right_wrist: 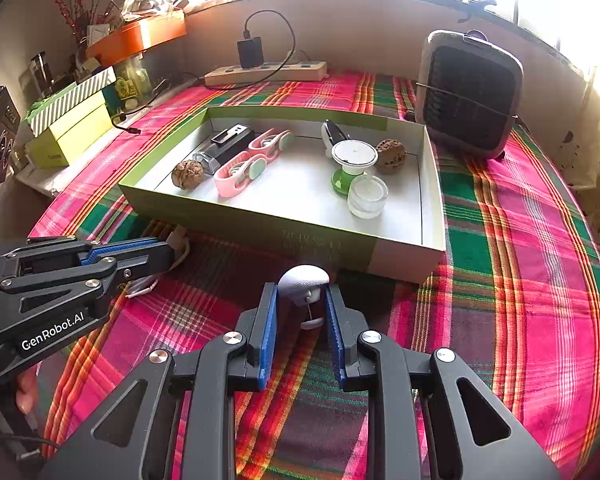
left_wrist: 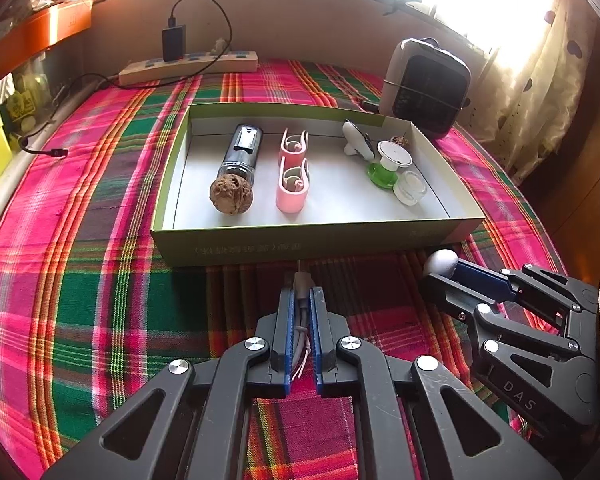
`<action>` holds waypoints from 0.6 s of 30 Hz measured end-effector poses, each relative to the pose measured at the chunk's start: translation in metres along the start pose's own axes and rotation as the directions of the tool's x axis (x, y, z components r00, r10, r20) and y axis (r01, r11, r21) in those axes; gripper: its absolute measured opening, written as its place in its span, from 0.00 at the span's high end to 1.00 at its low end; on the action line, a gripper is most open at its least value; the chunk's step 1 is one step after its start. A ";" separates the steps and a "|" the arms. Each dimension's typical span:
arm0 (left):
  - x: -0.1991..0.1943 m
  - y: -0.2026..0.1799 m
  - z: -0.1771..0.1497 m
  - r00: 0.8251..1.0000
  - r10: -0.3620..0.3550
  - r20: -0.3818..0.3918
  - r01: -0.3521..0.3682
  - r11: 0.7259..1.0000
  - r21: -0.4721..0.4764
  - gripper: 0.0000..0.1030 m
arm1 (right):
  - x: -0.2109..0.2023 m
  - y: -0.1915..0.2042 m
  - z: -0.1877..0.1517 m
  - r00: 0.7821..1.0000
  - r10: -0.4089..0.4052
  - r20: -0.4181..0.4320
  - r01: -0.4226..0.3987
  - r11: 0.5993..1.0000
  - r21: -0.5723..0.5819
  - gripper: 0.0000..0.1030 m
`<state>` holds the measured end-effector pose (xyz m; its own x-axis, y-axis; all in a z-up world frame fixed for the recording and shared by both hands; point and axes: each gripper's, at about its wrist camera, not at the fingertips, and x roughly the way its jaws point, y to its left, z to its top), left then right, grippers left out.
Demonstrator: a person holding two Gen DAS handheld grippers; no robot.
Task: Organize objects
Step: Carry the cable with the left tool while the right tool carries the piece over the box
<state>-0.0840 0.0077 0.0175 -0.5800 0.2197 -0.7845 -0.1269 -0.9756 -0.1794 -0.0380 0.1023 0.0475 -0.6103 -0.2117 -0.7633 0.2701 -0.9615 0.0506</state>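
Note:
A shallow green box with a white floor lies on the plaid cloth just beyond both grippers. It holds two walnuts, a dark cylinder device, two pink clips, a white plane-shaped piece, a green-and-white stand and a clear glass cup. My left gripper is shut on a coiled white cable, low over the cloth by the box's near wall. To its right, my right gripper is shut on a white egg-shaped object.
A power strip with a black charger and cord lies at the far edge. A grey fan heater stands behind the box's right corner. Stacked yellow and striped boxes sit at the left, and a curtain hangs at the right.

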 end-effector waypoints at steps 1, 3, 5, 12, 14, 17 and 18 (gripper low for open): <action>0.000 0.000 0.000 1.000 -0.001 0.000 0.001 1.000 0.000 0.94 | -0.001 0.000 0.000 1.000 0.000 0.002 0.000 1.000 0.000 0.77; -0.001 0.001 0.000 1.000 -0.002 0.001 0.002 1.000 -0.001 0.94 | -0.002 0.001 0.001 1.000 0.001 0.005 -0.001 1.000 0.001 0.77; -0.002 0.001 0.000 1.000 -0.002 0.002 0.002 1.000 0.000 0.94 | -0.003 0.001 0.001 1.000 0.003 0.008 -0.003 1.000 0.001 0.77; -0.014 0.001 0.002 0.999 -0.011 0.031 0.011 1.000 0.002 0.94 | -0.009 0.002 0.004 1.000 0.018 0.022 -0.018 1.000 -0.001 0.77; -0.019 0.001 0.005 0.999 -0.019 0.042 0.019 1.000 0.004 0.94 | -0.013 0.003 0.006 0.999 0.016 0.034 -0.016 1.000 -0.005 0.77; -0.026 0.000 0.009 0.998 -0.025 0.060 0.025 1.000 0.009 0.94 | -0.020 0.003 0.010 0.998 0.019 0.052 -0.018 1.000 -0.006 0.77; -0.028 -0.001 0.011 0.998 -0.027 0.065 0.027 1.000 0.013 0.94 | -0.022 0.003 0.012 0.998 0.020 0.059 -0.019 1.000 -0.006 0.77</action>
<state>-0.0766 0.0022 0.0456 -0.6272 0.2456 -0.7391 -0.1525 -0.9693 -0.1927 -0.0329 0.1020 0.0725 -0.6477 -0.2405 -0.7230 0.2860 -0.9562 0.0619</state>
